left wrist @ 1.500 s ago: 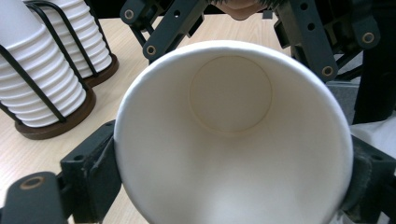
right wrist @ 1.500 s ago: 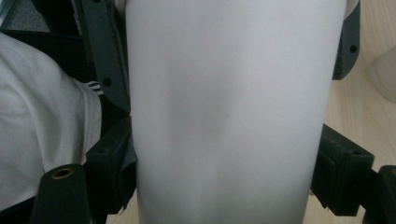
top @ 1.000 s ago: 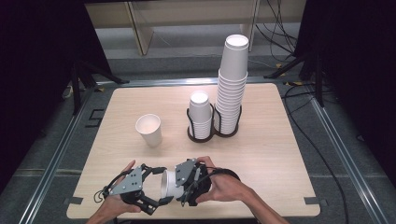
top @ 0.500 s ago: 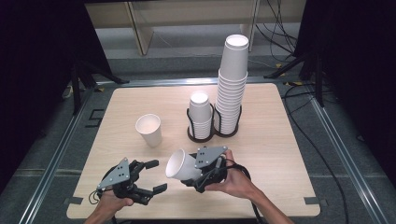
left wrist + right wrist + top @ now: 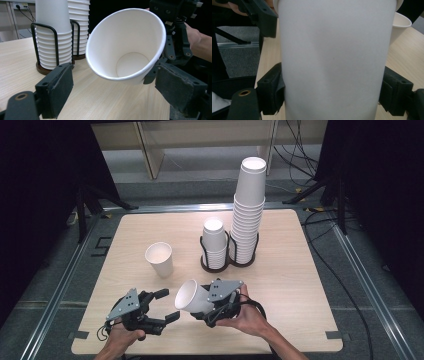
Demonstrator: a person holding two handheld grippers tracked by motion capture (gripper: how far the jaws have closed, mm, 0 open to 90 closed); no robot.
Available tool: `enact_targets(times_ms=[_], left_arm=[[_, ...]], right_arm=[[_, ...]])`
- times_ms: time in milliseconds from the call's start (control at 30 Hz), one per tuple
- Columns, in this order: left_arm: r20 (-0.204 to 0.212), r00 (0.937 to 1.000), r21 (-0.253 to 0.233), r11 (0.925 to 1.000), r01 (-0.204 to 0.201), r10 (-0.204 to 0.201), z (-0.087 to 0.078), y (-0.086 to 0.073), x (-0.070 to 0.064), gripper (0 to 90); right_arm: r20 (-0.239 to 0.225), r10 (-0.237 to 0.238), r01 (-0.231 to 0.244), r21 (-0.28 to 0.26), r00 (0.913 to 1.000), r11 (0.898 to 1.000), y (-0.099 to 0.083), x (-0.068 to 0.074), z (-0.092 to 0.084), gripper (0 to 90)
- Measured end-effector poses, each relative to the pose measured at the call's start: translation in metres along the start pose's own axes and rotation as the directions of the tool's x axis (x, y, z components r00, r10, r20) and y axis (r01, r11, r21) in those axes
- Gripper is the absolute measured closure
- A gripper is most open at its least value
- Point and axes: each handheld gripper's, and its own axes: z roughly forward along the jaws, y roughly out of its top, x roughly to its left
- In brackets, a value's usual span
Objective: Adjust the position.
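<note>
Your right gripper (image 5: 207, 307) is clamping the white paper cup (image 5: 192, 297) by its base at the lower middle of the high view, the cup lying on its side with its mouth facing left toward your left gripper (image 5: 167, 305), whose jaws are standing apart and holding nothing. The cup is looking plain, clean and undented. Bare table (image 5: 300, 285) is lying open to the right, while the upright cup (image 5: 159, 259) and the racked stacks (image 5: 230, 245) are sitting farther up the frame.
</note>
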Motion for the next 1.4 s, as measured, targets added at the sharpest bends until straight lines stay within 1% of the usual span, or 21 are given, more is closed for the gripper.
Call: enact_targets(times_ms=[100,200,267,300,333,433,467,500,567,633,667,700,767,867,933,1033,1067,1167,1233,1267,1400], left_arm=[[0.005,1.0000,0.013,0.9999,0.002,-0.002,0.002,0.000,-0.002,14.5],[0.012,0.9999,0.005,0.9999,0.009,-0.009,0.004,0.000,-0.003,14.4],[0.019,0.9998,-0.005,0.9999,0.009,-0.008,0.006,0.000,-0.004,13.2],[0.014,0.9999,0.012,0.9999,0.002,-0.002,0.005,0.000,-0.005,12.9],[0.014,0.9999,0.011,0.9999,0.003,-0.003,0.006,0.000,-0.005,12.7],[0.007,0.9999,0.003,0.9999,0.016,-0.016,0.009,0.001,-0.008,9.7],[0.007,0.9999,0.005,0.9999,0.010,-0.010,0.009,0.001,-0.008,8.5],[0.017,0.9998,-0.006,0.9999,0.010,-0.010,0.011,0.000,-0.007,7.4],[0.003,0.9998,0.006,0.9998,0.018,-0.018,0.011,0.001,-0.009,5.7],[0.005,0.9998,0.004,0.9998,0.021,-0.021,0.011,0.001,-0.009,4.6],[0.003,0.9997,0.000,0.9998,0.022,-0.022,0.011,0.001,-0.009,4.6],[0.005,0.9997,-0.006,0.9997,0.023,-0.023,0.011,0.001,-0.009,4.3],[0.021,0.9996,-0.028,0.9994,0.020,-0.019,0.013,0.000,-0.008,3.9],[0.009,0.9999,-0.012,0.9999,0.010,-0.009,0.011,0.001,-0.009,3.3],[0.015,0.9999,-0.016,0.9998,0.008,-0.008,0.011,0.002,-0.009,3.2],[0.019,0.9998,-0.019,0.9998,0.006,-0.005,0.011,0.002,-0.009,3.5],[0.017,0.9998,-0.024,0.9997,0.010,-0.009,0.011,0.002,-0.009,4.1],[0.014,0.9998,-0.032,0.9994,0.015,-0.015,0.010,0.003,-0.009,4.7],[0.024,0.9994,-0.060,0.9979,0.026,-0.025,0.011,0.003,-0.009,5.1],[0.010,0.9998,-0.041,0.9990,0.016,-0.016,0.010,0.004,-0.010,5.6],[0.014,0.9999,-0.038,0.9993,0.004,-0.004,0.010,0.004,-0.011,8.3]], right_arm=[[0.004,-0.012,0.012,-0.010,0.9999,1.000,0.001,0.004,0.003,21.2],[0.007,-0.027,0.027,-0.014,0.9996,1.000,0.002,0.006,0.007,21.2],[-0.001,-0.020,0.020,-0.015,0.9998,1.000,0.002,0.008,0.009,21.2],[0.002,-0.026,0.026,-0.018,0.9997,1.000,0.002,0.009,0.010,21.2],[-0.006,-0.018,0.018,-0.018,0.9998,1.000,0.002,0.010,0.011,21.2],[-0.014,-0.017,0.017,-0.024,0.9998,1.000,0.002,0.012,0.015,21.1],[-0.013,-0.022,0.021,-0.025,0.9997,0.999,0.002,0.012,0.016,21.1],[-0.015,-0.021,0.020,-0.031,0.9997,0.999,0.002,0.014,0.017,21.2],[-0.022,-0.023,0.023,-0.039,0.9995,0.999,0.003,0.015,0.019,21.1],[-0.023,-0.021,0.020,-0.047,0.9995,0.999,0.003,0.016,0.021,21.1],[-0.036,-0.016,0.014,-0.044,0.9992,0.999,0.004,0.017,0.022,21.1],[-0.032,-0.022,0.021,-0.044,0.9992,0.999,0.004,0.018,0.023,21.1],[-0.041,-0.017,0.016,-0.044,0.9990,0.999,0.003,0.019,0.025,21.0],[-0.045,-0.027,0.025,-0.051,0.9986,0.998,0.004,0.020,0.028,20.9],[-0.055,-0.006,0.003,-0.055,0.9984,0.999,0.004,0.022,0.029,20.9],[-0.054,-0.021,0.017,-0.064,0.9983,0.998,0.004,0.022,0.032,20.8],[-0.068,-0.007,0.003,-0.054,0.9977,0.999,0.004,0.023,0.033,20.8],[-0.075,0.004,-0.009,-0.063,0.9972,0.998,0.003,0.024,0.034,20.7],[-0.065,-0.006,0.001,-0.077,0.9978,0.997,0.003,0.023,0.034,20.5],[-0.072,0.012,-0.017,-0.073,0.9973,0.997,0.003,0.023,0.034,20.2],[-0.098,0.049,-0.056,-0.071,0.9940,0.996,0.000,0.021,0.036,18.7]])
